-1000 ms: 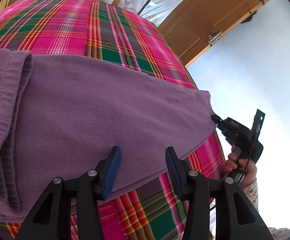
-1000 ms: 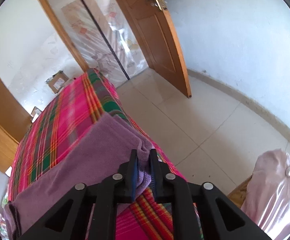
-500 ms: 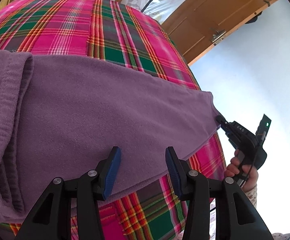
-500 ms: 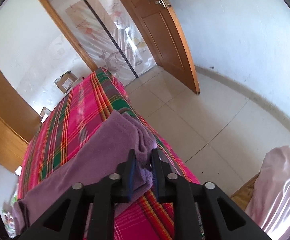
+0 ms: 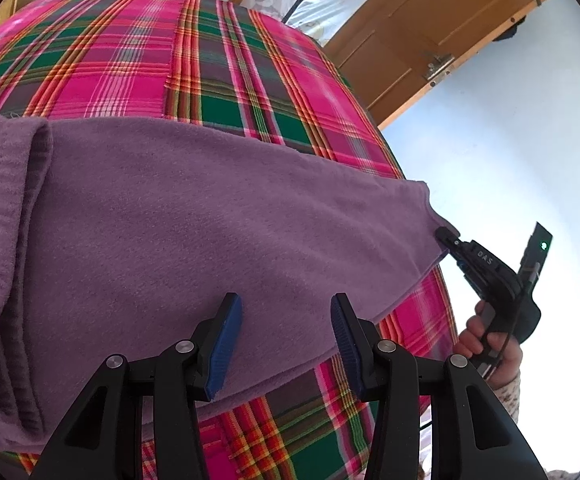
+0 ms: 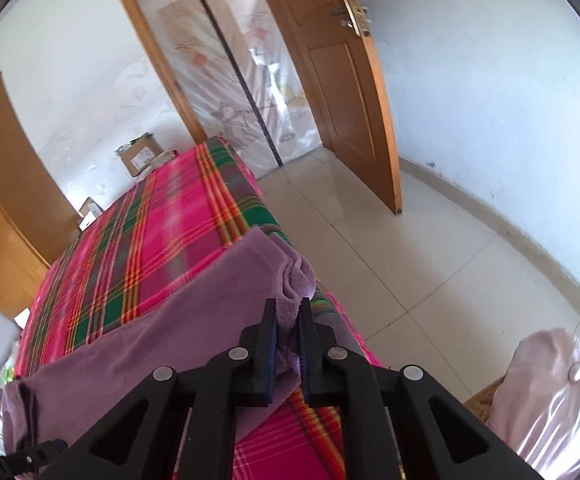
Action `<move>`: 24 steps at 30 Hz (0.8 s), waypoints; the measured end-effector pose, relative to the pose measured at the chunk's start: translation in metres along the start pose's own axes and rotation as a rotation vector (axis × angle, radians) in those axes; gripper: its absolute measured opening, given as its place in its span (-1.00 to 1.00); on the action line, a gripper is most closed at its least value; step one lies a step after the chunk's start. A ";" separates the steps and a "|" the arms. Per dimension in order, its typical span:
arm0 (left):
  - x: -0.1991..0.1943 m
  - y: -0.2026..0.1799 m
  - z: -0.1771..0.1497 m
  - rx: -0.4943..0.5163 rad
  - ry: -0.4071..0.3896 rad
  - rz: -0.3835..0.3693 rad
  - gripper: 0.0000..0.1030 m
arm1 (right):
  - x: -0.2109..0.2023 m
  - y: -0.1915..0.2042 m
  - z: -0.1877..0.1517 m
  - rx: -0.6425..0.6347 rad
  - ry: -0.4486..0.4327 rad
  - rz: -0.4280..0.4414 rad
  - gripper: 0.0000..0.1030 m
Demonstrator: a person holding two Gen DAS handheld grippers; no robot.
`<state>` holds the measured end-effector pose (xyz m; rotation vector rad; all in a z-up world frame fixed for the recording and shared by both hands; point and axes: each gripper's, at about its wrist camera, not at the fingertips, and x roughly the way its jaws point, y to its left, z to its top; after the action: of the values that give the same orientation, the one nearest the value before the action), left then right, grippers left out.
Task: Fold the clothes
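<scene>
One fold looks done so far: the purple garment (image 5: 194, 216) lies doubled in a long band across the plaid bed (image 5: 138, 56). Left gripper (image 5: 286, 340) hovers spread over its near edge, holding nothing. Over at 3 o'clock the right gripper (image 6: 289, 332) has just been closing and is pinching the garment's end corner, cloth bunched between the jaws. I'd guess the crosswise folds remain.

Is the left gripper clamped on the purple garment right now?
No. The left gripper stands open above the purple garment, its blue pads apart with no cloth pinched between them.
</scene>
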<state>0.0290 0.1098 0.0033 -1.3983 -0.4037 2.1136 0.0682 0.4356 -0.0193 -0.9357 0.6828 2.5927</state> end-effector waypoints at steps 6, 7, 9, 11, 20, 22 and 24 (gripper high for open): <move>0.001 -0.003 0.001 0.006 0.005 0.007 -0.07 | -0.012 0.009 0.000 -0.046 -0.040 0.035 -0.82; 0.002 -0.004 0.002 0.007 0.008 0.008 -0.07 | -0.015 0.011 0.001 -0.057 -0.051 0.041 -0.82; 0.003 -0.006 0.003 0.007 0.014 0.004 -0.07 | -0.019 0.014 0.004 -0.083 -0.067 0.064 -0.82; 0.005 -0.009 0.006 0.006 0.026 -0.012 -0.07 | -0.023 0.017 0.006 -0.102 -0.079 0.075 -0.82; 0.033 -0.054 0.022 0.075 0.069 -0.080 -0.07 | -0.013 -0.014 0.004 -0.028 -0.009 0.066 -0.83; 0.043 -0.066 0.026 0.095 0.089 -0.090 -0.07 | -0.008 -0.020 0.002 -0.014 0.015 0.062 -0.83; 0.053 -0.078 0.030 0.115 0.109 -0.100 -0.07 | -0.005 -0.025 0.003 0.002 0.028 0.073 -0.82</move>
<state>0.0088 0.2056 0.0177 -1.3901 -0.2972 1.9397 0.0808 0.4579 -0.0222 -0.9662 0.7392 2.6460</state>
